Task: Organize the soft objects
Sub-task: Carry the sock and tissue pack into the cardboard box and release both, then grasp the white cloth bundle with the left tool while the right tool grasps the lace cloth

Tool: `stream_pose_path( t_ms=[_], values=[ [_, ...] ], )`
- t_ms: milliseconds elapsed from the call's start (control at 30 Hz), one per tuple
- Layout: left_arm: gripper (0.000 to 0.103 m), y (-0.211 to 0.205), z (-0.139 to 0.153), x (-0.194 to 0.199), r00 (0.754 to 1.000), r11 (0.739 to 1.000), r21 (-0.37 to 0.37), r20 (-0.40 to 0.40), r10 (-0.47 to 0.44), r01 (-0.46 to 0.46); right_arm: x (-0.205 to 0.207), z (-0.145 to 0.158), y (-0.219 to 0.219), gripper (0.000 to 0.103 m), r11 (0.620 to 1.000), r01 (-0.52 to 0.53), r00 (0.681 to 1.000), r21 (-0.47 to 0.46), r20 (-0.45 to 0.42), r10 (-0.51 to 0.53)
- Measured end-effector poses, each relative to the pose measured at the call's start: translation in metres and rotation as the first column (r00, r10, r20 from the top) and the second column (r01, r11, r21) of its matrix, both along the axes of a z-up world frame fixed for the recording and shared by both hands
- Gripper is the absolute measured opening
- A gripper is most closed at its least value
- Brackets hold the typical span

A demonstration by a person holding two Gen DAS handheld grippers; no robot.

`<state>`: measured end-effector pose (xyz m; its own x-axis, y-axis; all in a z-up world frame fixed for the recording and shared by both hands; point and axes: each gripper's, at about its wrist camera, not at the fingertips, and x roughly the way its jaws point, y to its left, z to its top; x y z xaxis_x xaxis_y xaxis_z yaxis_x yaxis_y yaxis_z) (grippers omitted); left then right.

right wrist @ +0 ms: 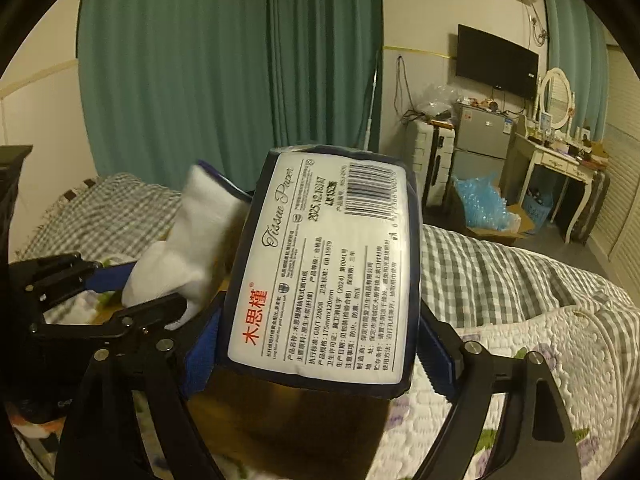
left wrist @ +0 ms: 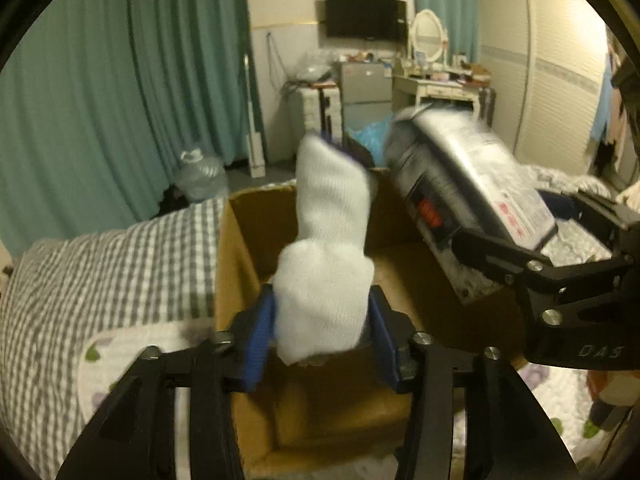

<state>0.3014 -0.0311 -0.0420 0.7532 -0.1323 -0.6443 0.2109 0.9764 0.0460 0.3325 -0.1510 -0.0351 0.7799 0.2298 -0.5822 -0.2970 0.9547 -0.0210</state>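
Note:
My left gripper (left wrist: 322, 334) is shut on a white sock (left wrist: 326, 264) with a dark blue cuff, held upright over an open cardboard box (left wrist: 240, 264) on the bed. The sock also shows in the right wrist view (right wrist: 188, 248), with the left gripper (right wrist: 132, 296) below it. My right gripper (right wrist: 320, 344) is shut on a tissue paper pack (right wrist: 324, 264) in dark blue wrap, label facing the camera. In the left wrist view the pack (left wrist: 472, 184) is tilted over the box's right side, held by the right gripper (left wrist: 560, 264).
The box sits on a bed with a grey checked cover (left wrist: 100, 264) and a white floral quilt (right wrist: 540, 360). Teal curtains (left wrist: 120, 80), a water jug (left wrist: 202, 176), a small fridge (right wrist: 480, 136) and a dressing table (right wrist: 556, 160) stand behind.

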Motion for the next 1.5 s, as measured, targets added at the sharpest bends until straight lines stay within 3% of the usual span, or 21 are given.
stream_pose_path(
  t_ms=[67,200,400,533,600,800,933,1100,1267,1333,1500],
  values=[
    [0.084,-0.005,-0.006,0.004,1.0,1.0,0.022,0.01,-0.015,0.014,-0.001,-0.004,-0.006,0.096,1.0,0.009,1.0,0.025,0.01,-0.01],
    [0.085,-0.011,-0.005,-0.004,0.998,0.998,0.068,0.06,-0.004,0.0,-0.016,0.011,-0.018,0.097,0.998,0.044,0.999,0.041,0.014,-0.044],
    [0.085,0.002,0.032,-0.041,0.998,1.0,0.013,0.065,0.011,-0.012,-0.087,0.071,-0.027,0.097,0.998,0.056,0.996,0.038,0.068,-0.058],
    [0.086,0.007,0.08,-0.095,0.989,1.0,0.027,0.15,0.01,-0.014,-0.148,0.117,-0.022,0.098,0.996,0.081,0.988,-0.022,0.131,-0.077],
    [0.091,0.011,0.104,-0.125,0.982,1.0,0.015,0.187,0.014,-0.017,-0.172,0.134,-0.021,0.099,0.994,0.095,0.984,-0.047,0.153,-0.087],
    [0.092,0.025,0.123,-0.193,0.974,0.998,-0.013,0.215,0.063,-0.062,-0.24,0.154,-0.016,0.099,0.996,0.047,0.984,-0.072,0.173,-0.034],
    [0.091,0.032,0.098,-0.212,0.983,0.993,-0.052,0.145,0.111,-0.104,-0.268,0.138,-0.022,0.1,0.998,0.028,0.986,-0.05,0.167,-0.02],
    [0.091,0.037,0.044,-0.231,0.983,0.985,-0.061,0.08,0.167,-0.163,-0.27,0.079,-0.035,0.101,0.999,0.033,0.996,0.035,0.076,-0.035],
    [0.09,0.028,-0.017,-0.226,0.991,0.985,-0.115,-0.038,0.126,-0.129,-0.245,0.014,-0.035,0.101,0.999,0.034,0.999,0.033,-0.011,-0.034],
    [0.09,0.019,-0.039,-0.219,0.99,0.988,-0.099,-0.087,0.112,-0.12,-0.235,-0.008,-0.035,0.101,0.998,0.039,0.998,0.047,-0.054,-0.036],
    [0.089,-0.001,-0.073,-0.209,0.99,0.996,-0.039,-0.122,0.076,-0.081,-0.216,-0.053,-0.032,0.101,0.998,0.048,0.991,0.039,-0.129,-0.043]
  ],
)
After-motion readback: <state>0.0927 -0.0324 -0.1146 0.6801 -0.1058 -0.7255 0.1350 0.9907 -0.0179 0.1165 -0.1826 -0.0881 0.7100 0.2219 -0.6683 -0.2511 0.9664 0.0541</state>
